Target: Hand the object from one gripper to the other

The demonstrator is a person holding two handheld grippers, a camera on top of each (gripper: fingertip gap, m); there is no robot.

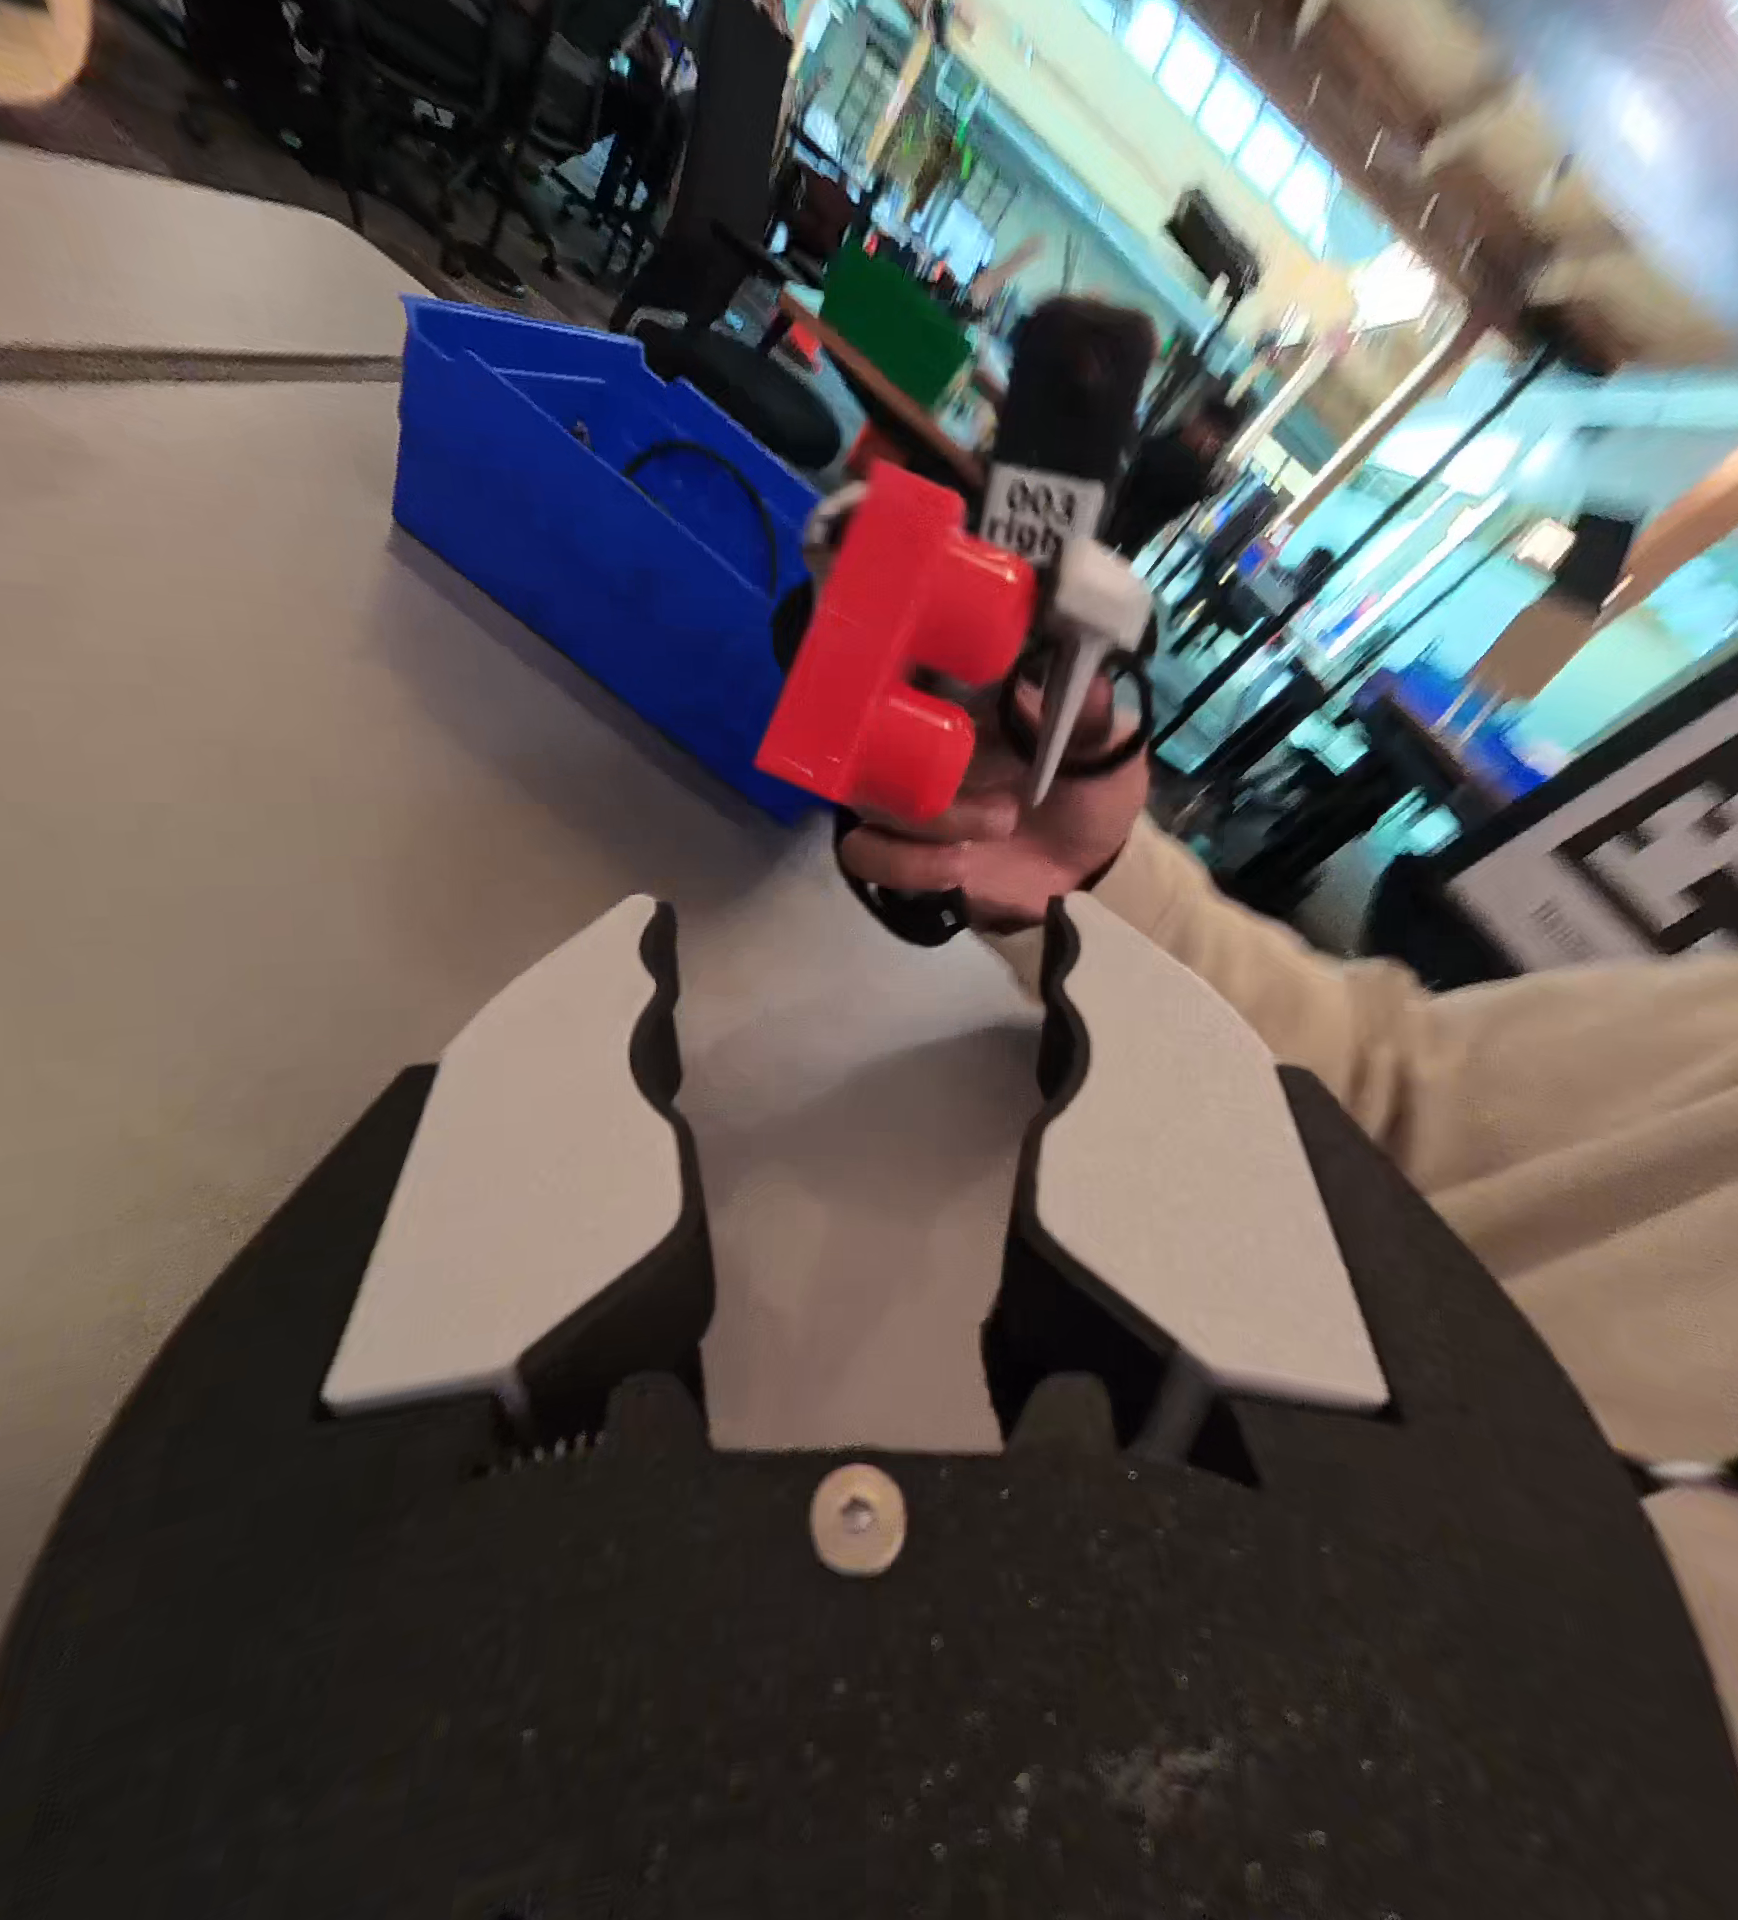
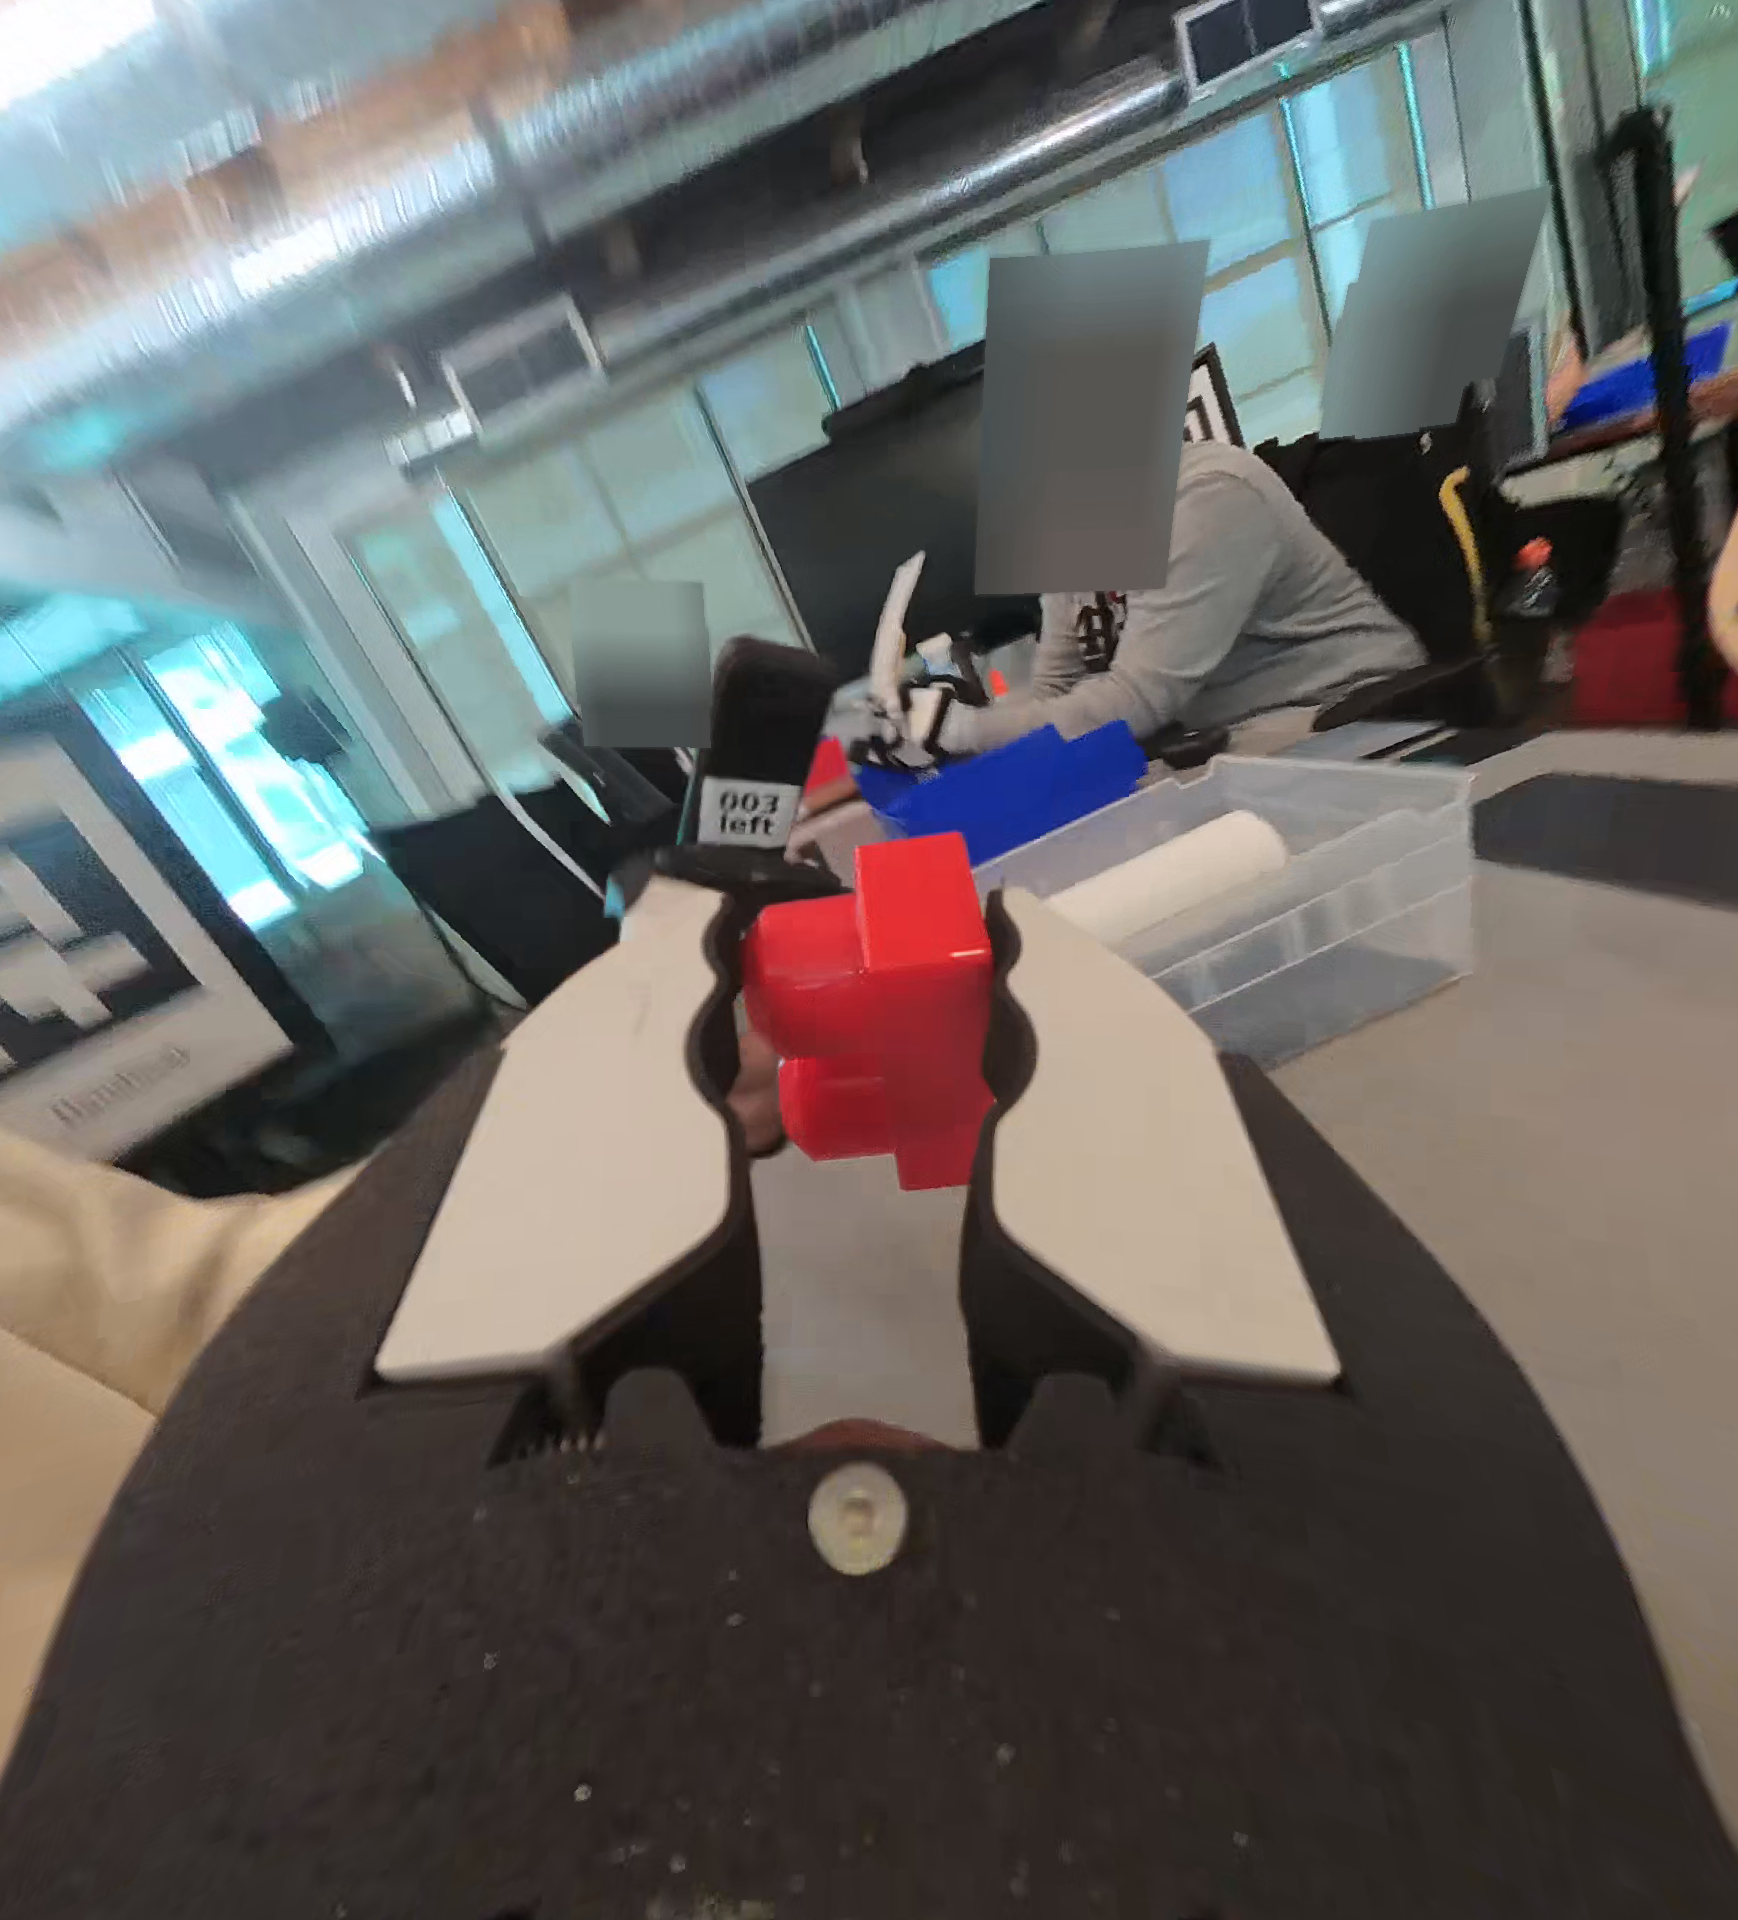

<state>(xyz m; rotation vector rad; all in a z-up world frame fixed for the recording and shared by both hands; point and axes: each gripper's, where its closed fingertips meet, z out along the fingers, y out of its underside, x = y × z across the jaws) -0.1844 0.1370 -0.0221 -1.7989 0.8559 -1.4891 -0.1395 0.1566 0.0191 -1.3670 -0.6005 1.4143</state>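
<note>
Red block (image 2: 870, 1013): clamped between the right gripper (image 2: 860, 935) fingers, held above the grey table (image 2: 1467, 1195). Left gripper (image 1: 860, 920): jaws wide, empty. Left view only: blue bin (image 1: 574, 520). Right view only: clear tray (image 2: 1364, 883).

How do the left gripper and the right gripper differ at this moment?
The left gripper is open and holds nothing; the right gripper is shut on the red block. Between the left one's fingers only the grey table shows; the block fills the right one's gap. Both have pale grey fingers on black bodies.
</note>
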